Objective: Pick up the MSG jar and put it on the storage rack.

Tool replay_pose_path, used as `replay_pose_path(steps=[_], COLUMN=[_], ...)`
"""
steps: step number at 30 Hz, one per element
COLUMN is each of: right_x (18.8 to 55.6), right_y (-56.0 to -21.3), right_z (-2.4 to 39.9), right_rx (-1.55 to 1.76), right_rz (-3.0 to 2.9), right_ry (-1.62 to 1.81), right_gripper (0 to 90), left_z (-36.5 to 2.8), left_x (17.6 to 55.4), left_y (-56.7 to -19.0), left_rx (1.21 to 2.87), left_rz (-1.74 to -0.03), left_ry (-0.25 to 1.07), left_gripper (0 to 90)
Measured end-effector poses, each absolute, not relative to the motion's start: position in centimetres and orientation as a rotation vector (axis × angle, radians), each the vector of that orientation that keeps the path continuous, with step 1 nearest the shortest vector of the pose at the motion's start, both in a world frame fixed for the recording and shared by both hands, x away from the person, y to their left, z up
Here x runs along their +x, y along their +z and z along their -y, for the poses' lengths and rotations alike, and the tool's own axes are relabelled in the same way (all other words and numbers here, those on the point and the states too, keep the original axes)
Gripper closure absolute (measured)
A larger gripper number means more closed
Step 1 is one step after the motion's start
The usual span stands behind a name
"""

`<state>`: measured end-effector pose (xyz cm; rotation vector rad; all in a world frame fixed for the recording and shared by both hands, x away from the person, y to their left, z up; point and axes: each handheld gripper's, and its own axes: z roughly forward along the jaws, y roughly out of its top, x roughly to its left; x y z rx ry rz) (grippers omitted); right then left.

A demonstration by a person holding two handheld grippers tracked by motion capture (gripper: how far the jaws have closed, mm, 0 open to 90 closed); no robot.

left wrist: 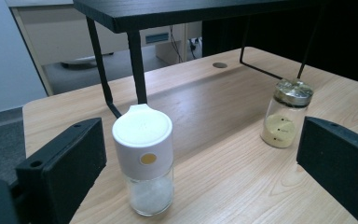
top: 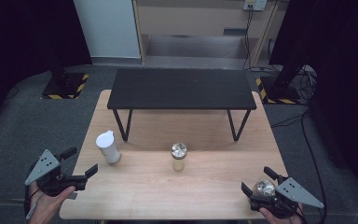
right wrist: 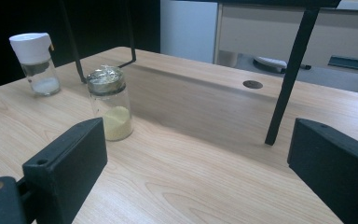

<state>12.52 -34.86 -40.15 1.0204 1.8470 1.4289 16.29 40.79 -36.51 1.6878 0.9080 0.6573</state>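
White-capped glass shaker (left wrist: 143, 161) of pale grains stands near our wooden table's (top: 168, 186) left edge, before the black metal shelf (top: 182, 88). We hold the left gripper (top: 80, 165) released, jaws wide, beside it. A foil-topped glass jar (top: 178, 157) of yellow powder stands mid-table, its markings unreadable. Our right gripper (top: 256, 181) gapes empty.
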Motion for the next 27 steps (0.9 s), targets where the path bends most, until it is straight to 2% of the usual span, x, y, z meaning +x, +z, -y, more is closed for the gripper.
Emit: replay_pose_path(steps=[27], right_x=[12.6], right_y=[-40.2], right_z=[34.9], right_rx=[1.021], right_rz=[-1.847], right_ry=[1.432], right_gripper=[5.4], left_z=[-39.7], left_x=[19.9], left_y=[-36.3], left_rx=[1.752], left_rz=[-0.971], left_ry=[0.647], left_gripper=[0.6])
